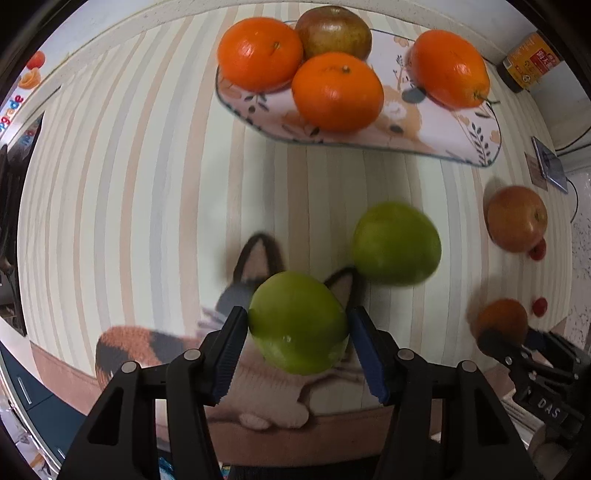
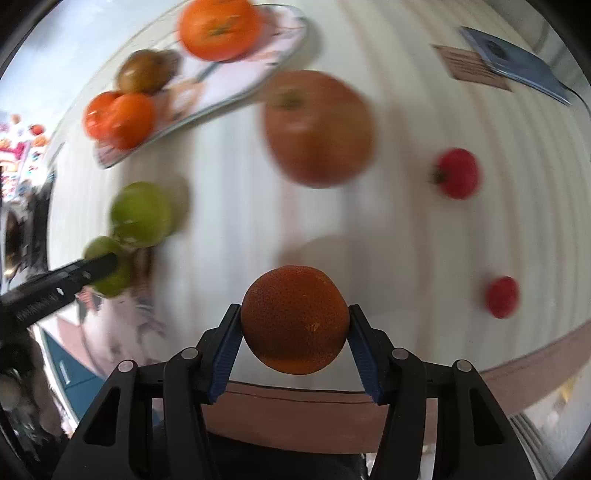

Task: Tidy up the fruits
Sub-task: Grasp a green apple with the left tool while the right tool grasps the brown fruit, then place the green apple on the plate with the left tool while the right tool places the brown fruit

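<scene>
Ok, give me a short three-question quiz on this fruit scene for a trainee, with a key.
1. True or false: the left gripper has its pads against a green fruit.
2. What sits between the right gripper's fingers? A) a small red fruit B) a dark orange C) a green fruit
3. How many fruits lie on the patterned tray in the left wrist view?

Key
1. True.
2. B, the dark orange.
3. Four: three oranges and one brownish apple.
</scene>
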`<state>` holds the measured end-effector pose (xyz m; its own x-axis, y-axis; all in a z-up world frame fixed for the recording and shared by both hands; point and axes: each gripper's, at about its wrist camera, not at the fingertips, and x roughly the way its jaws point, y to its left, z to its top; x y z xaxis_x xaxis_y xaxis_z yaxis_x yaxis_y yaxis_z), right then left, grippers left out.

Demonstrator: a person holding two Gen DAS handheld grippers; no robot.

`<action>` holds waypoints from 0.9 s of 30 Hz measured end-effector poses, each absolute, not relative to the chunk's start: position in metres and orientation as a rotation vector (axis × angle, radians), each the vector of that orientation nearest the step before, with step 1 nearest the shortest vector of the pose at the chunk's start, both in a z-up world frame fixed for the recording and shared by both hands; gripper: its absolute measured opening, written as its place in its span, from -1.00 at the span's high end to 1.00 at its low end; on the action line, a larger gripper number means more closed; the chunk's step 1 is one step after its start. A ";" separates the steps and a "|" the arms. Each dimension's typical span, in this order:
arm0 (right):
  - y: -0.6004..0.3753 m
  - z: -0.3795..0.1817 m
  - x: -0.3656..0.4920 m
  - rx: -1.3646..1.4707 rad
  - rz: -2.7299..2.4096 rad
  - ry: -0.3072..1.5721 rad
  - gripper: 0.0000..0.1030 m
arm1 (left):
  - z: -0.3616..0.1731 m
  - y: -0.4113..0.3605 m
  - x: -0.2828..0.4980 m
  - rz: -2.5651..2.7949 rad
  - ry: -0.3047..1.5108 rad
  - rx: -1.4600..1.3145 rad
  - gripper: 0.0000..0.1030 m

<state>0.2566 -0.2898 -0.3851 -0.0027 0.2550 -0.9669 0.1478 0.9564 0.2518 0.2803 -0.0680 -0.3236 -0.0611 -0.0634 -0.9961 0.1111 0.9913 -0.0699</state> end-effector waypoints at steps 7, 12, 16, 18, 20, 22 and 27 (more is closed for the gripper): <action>-0.267 -0.393 0.262 0.300 0.119 1.591 -0.15 | -0.324 -0.059 0.276 -0.162 1.648 -0.007 -0.11; -0.268 -0.395 0.262 0.301 0.122 1.597 -0.15 | -0.335 -0.058 0.281 -0.186 1.697 -0.041 -0.08; -0.265 -0.394 0.264 0.283 0.125 1.594 -0.15 | -0.334 -0.065 0.281 -0.194 1.687 -0.031 0.05; -0.261 -0.395 0.264 0.283 0.127 1.601 -0.15 | -0.331 -0.066 0.282 -0.194 1.685 -0.018 0.05; -0.265 -0.394 0.262 0.299 0.126 1.607 -0.15 | -0.327 -0.067 0.287 -0.193 1.677 -0.056 0.05; -0.267 -0.395 0.264 0.316 0.126 1.611 -0.15 | -0.323 -0.060 0.291 -0.196 1.678 -0.127 0.04; -0.271 -0.396 0.264 0.328 0.123 1.610 -0.15 | -0.316 -0.052 0.303 -0.189 1.680 -0.175 -0.03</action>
